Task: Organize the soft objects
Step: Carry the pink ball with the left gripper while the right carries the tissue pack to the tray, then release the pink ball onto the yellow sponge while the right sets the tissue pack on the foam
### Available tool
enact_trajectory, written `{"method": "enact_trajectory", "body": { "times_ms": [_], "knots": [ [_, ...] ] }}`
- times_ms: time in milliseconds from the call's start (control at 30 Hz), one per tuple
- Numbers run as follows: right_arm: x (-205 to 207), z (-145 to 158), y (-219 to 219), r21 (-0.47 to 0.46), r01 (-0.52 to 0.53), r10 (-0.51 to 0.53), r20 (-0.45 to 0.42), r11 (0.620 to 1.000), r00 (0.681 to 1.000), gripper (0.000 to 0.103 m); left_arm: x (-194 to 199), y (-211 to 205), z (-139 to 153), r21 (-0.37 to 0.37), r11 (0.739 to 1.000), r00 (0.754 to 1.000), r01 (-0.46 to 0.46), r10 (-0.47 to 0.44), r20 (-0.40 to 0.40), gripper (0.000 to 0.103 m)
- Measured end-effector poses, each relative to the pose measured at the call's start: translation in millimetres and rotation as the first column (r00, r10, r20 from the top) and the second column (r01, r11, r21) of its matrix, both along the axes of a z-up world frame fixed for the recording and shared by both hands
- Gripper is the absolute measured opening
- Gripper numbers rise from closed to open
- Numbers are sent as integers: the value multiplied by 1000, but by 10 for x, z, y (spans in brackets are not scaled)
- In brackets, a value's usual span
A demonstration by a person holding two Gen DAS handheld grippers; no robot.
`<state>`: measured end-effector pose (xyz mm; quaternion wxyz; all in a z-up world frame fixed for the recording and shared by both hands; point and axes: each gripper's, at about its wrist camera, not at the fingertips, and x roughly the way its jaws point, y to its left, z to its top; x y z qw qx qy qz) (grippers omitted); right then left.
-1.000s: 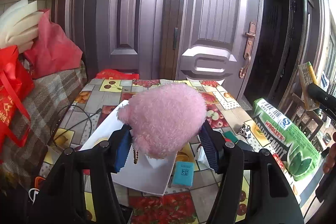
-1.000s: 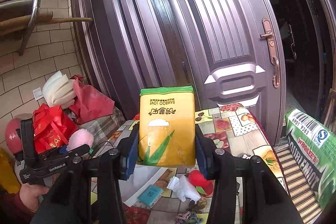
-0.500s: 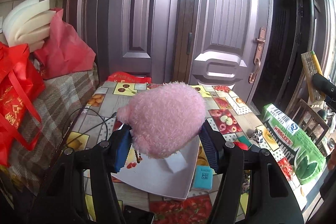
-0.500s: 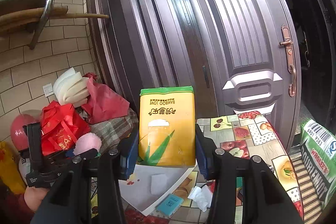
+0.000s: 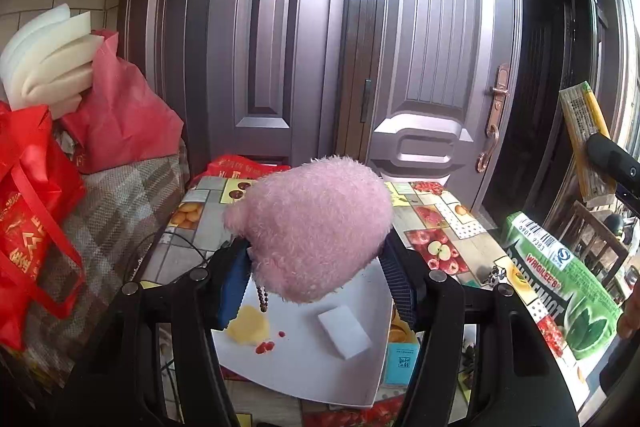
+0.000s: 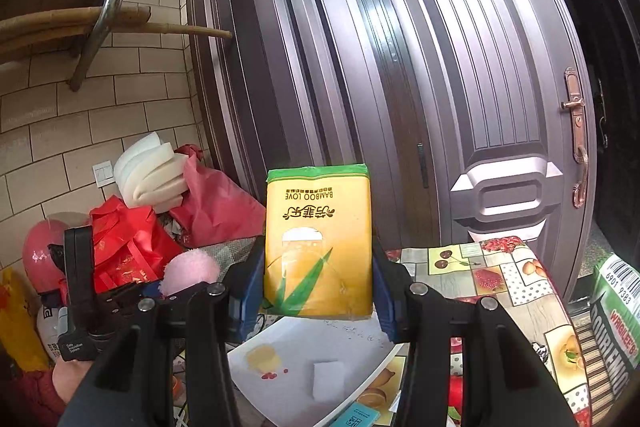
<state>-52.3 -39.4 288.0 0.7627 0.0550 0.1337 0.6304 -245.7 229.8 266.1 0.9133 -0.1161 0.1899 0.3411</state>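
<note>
My left gripper [image 5: 316,279] is shut on a fluffy pink plush toy [image 5: 316,227], held in the air above a white tray [image 5: 320,367] on the table. A small bead chain hangs under the plush. My right gripper [image 6: 318,291] is shut on a yellow and green tissue pack [image 6: 318,239] printed "BAMBOO LOVE", held upright over the same white tray [image 6: 352,343]. In the right wrist view the left gripper [image 6: 176,291] with the pink plush [image 6: 192,269] shows at the lower left. The yellow pack [image 5: 584,143] appears at the right edge of the left wrist view.
The tray holds a white sponge block [image 5: 344,331] and a yellow sponge piece [image 5: 248,323]. A fruit-patterned tablecloth [image 5: 436,227] covers the table. Red bags [image 5: 32,211] and white foam [image 5: 44,63] pile up at the left; a green Wrigley's bag [image 5: 560,287] lies at the right. Closed doors [image 5: 436,75] stand behind.
Both grippers have drifted leftward and a little upward with their loads; the tray now lies more directly beneath them. Both grips are unchanged.
</note>
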Motion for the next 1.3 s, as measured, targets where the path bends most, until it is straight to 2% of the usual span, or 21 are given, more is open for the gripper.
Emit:
{"method": "enact_trajectory", "body": {
  "times_ms": [200, 300, 567, 833, 1067, 1300],
  "knots": [
    [-16, -3, 268, -45, -30, 31, 8, 999, 1000, 47, 9, 185, -32, -29, 999, 1000, -24, 24, 4, 61],
    [7, -59, 406, -72, -42, 41, -7, 997, 999, 47, 34, 285, -153, -48, 998, 999, -38, 37, -13, 61],
    [127, -509, 887, -213, -88, 65, -111, 973, 992, 47, 112, 599, -585, -140, 986, 993, -92, 81, -88, 61],
    [258, -1011, 1352, -351, -118, 48, -201, 929, 978, 47, 238, 877, -910, -229, 967, 989, -110, 84, -119, 61],
    [293, -1532, 1773, -466, -180, 43, -289, 866, 956, 47, 559, 1055, -1377, -335, 938, 984, -90, 32, -175, 61],
    [199, -1897, 2057, -541, -223, 63, -299, 811, 952, 47, 624, 1176, -1647, -378, 918, 977, -123, 45, -208, 62]
  ]
}}
